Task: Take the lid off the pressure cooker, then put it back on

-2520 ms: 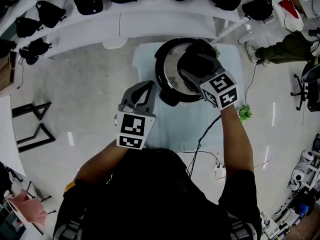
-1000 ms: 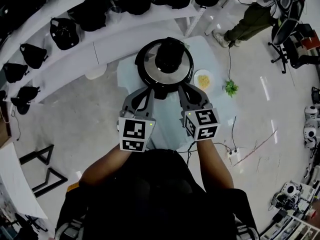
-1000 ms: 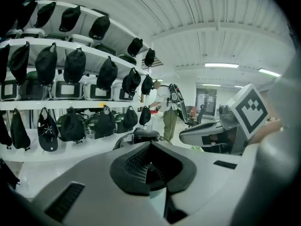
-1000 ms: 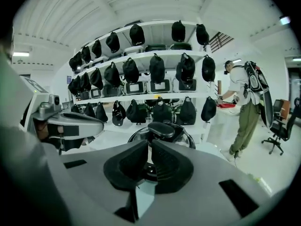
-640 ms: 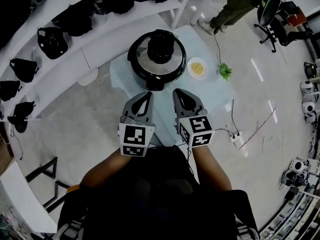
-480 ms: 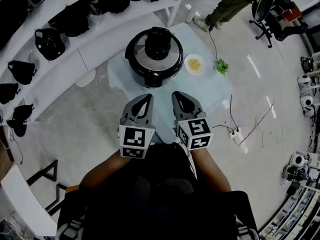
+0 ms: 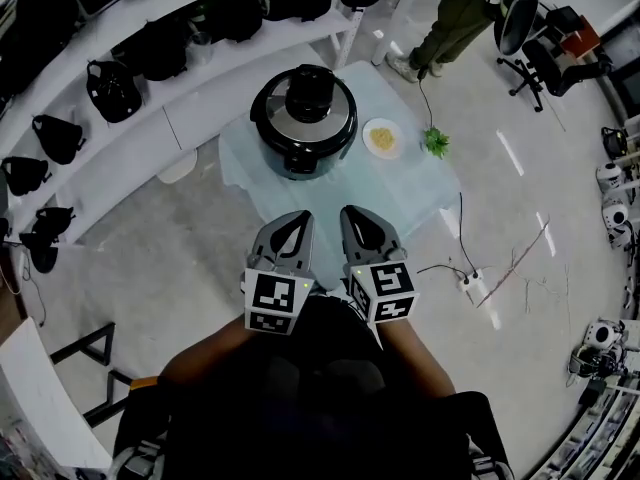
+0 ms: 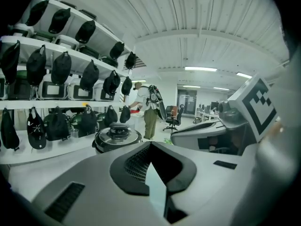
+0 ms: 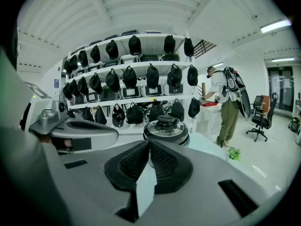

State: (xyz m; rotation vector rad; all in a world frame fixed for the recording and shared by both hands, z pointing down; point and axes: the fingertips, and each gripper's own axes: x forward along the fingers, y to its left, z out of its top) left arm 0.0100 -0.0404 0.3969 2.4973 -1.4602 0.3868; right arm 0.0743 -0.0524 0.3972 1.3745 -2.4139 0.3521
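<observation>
The black pressure cooker (image 7: 303, 118) stands on the pale blue table (image 7: 340, 183), its steel lid (image 7: 330, 118) with a black knob (image 7: 310, 88) seated on top. Both grippers hang side by side near the table's front edge, well short of the cooker. My left gripper (image 7: 294, 218) is shut with nothing in it, and my right gripper (image 7: 356, 214) is shut and empty too. In the left gripper view the cooker (image 8: 117, 136) sits beyond the closed tips (image 8: 149, 143). The right gripper view has the cooker (image 9: 165, 128) straight ahead of the closed tips (image 9: 148, 143).
A small plate of food (image 7: 382, 137) and a green plant (image 7: 435, 143) lie right of the cooker. White shelves with black bags (image 7: 120, 88) curve behind the table. A person (image 7: 455, 18) stands at the far right, near an office chair (image 7: 545, 63). A power strip (image 7: 470, 283) lies on the floor.
The right gripper has come off the lid's knob, and both grippers have drawn back from the cooker to the table's front edge. The lid sits on the cooker.
</observation>
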